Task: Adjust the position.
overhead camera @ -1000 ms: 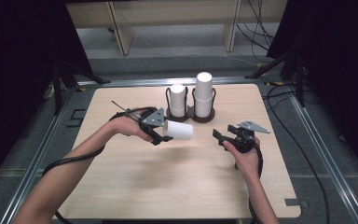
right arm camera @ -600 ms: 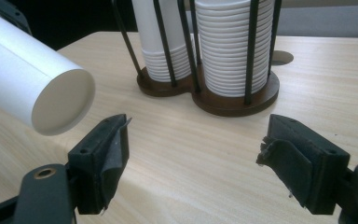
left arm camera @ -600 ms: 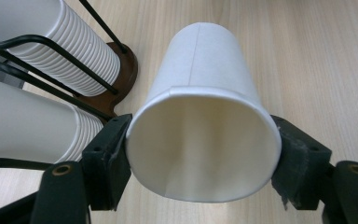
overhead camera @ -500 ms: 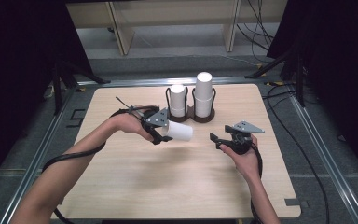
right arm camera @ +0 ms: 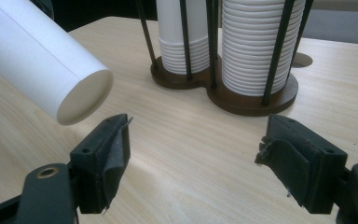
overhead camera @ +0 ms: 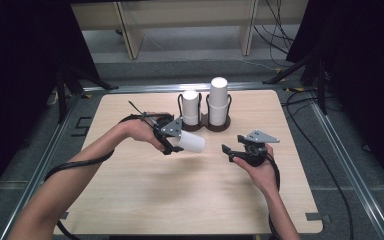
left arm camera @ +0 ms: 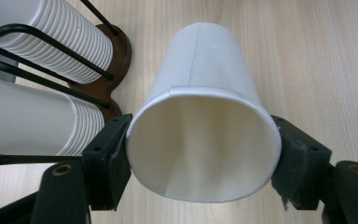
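Note:
A white paper cup lies on its side in the air, and my left gripper is shut on its rim. In the left gripper view both pads press the open mouth of the cup, and my left gripper squeezes it slightly oval. The cup's base points at my right gripper. That right gripper is open a short way right of the cup. Its jaws have just been closing a little, with nothing between them.
A dark wire cup holder stands at the back centre of the wooden table, with two stacks of white cups, a shorter one and a taller one. The holder is just beyond my right gripper.
My right gripper has edged slightly left toward the cup's base. My left gripper and the cup have stayed almost still.

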A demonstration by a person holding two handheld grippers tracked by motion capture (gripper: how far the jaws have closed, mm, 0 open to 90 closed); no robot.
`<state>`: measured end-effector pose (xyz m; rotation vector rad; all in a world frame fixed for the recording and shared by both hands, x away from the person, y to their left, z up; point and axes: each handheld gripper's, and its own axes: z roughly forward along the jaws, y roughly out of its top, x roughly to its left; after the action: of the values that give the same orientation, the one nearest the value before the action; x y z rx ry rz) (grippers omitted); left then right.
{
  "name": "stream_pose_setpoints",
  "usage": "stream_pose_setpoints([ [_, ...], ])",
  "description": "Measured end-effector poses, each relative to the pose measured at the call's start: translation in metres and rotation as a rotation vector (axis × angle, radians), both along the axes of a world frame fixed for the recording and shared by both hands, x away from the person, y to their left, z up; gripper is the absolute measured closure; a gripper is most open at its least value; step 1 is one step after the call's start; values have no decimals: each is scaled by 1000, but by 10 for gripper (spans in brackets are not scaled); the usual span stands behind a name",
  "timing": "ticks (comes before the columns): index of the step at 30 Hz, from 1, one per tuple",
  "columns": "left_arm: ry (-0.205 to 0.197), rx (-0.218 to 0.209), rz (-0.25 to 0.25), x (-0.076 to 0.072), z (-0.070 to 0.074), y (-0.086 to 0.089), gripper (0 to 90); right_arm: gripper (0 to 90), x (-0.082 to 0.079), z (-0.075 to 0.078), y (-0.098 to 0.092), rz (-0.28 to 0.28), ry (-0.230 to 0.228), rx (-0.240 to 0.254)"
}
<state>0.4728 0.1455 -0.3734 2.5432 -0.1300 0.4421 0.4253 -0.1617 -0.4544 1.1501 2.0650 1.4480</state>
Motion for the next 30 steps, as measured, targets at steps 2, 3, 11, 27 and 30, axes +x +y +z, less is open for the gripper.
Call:
stream_pose_setpoints([
  [2, 1, 11, -6, 0, 0, -1, 291, 240, 0, 1, -1, -2, -16, -19],
  [3, -2, 13, -11, 0, 0, -1, 291, 240, 1, 0, 0, 9, -30, -13],
  [11, -4, 54, -20, -1, 3, -4, 291, 242, 0, 2, 2, 19, -29, -40],
  [27, -6, 136, -45, -1, 10, -9, 291, 244, -3, 4, 7, 53, -25, -67],
  [30, -11, 158, -47, -1, 11, -10, 291, 245, -3, 4, 9, 63, -14, -70],
])
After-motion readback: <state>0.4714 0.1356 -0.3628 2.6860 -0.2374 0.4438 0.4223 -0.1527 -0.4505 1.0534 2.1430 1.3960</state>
